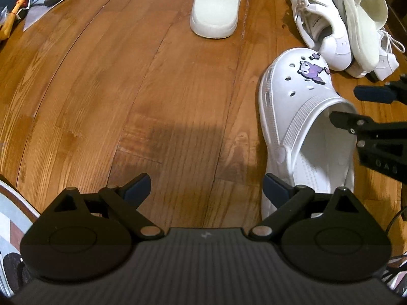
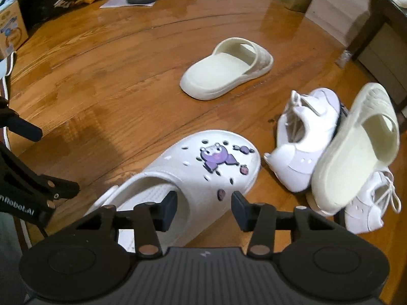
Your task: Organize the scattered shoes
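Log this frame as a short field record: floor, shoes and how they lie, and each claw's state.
floor: wooden boards
clog: white clog with purple charm, upright
lone slide: cream slide, flat on the floor, apart from the rest
pile: second cream slide, tilted, leaning on white sneakers
left claw: left claw, open, nothing between the fingers
right claw: right claw, straddling the clog's upper at the opening; contact unclear

White clog (image 2: 193, 175) with purple charm (image 2: 216, 158); cream slide (image 2: 226, 70); orange-brown wood floor (image 1: 114, 89).
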`<state>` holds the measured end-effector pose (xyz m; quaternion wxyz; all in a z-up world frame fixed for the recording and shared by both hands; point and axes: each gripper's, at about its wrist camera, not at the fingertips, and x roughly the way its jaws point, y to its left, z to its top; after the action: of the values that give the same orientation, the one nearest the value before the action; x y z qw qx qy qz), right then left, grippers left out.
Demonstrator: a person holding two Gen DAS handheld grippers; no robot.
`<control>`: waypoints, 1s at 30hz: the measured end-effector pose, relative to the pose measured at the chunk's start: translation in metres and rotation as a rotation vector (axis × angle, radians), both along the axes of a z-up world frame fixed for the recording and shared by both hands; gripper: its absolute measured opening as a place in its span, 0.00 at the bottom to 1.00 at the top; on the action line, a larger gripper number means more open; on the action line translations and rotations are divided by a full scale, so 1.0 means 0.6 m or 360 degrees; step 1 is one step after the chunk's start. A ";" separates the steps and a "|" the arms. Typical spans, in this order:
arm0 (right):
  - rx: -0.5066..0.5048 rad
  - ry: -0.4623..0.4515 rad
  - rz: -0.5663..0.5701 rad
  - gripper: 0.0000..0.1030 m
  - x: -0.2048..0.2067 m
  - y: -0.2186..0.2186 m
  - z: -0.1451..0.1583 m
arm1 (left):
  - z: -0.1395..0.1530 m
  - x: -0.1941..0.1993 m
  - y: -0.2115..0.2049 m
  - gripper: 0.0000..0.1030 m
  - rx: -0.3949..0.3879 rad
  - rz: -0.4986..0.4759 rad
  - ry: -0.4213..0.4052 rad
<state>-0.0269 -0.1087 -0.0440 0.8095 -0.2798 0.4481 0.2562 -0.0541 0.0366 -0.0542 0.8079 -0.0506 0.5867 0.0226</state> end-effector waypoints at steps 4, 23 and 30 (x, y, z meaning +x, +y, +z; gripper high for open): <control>-0.0072 -0.0046 0.0086 0.38 0.013 0.019 -0.024 | -0.007 0.002 -0.003 0.93 -0.0009 -0.0010 0.0010; 0.0268 0.0105 -0.0809 0.26 -0.011 -0.157 -0.002 | 0.019 -0.003 0.004 0.95 -0.0032 0.0020 -0.0073; 0.0308 0.0144 -0.1076 0.26 -0.013 -0.215 0.010 | 0.042 -0.009 -0.023 0.95 -0.0295 -0.0153 -0.0163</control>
<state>-0.0349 -0.2377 -0.0378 0.8506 -0.0262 0.5244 0.0272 -0.0594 0.0229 -0.0292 0.8289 -0.0978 0.5459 -0.0731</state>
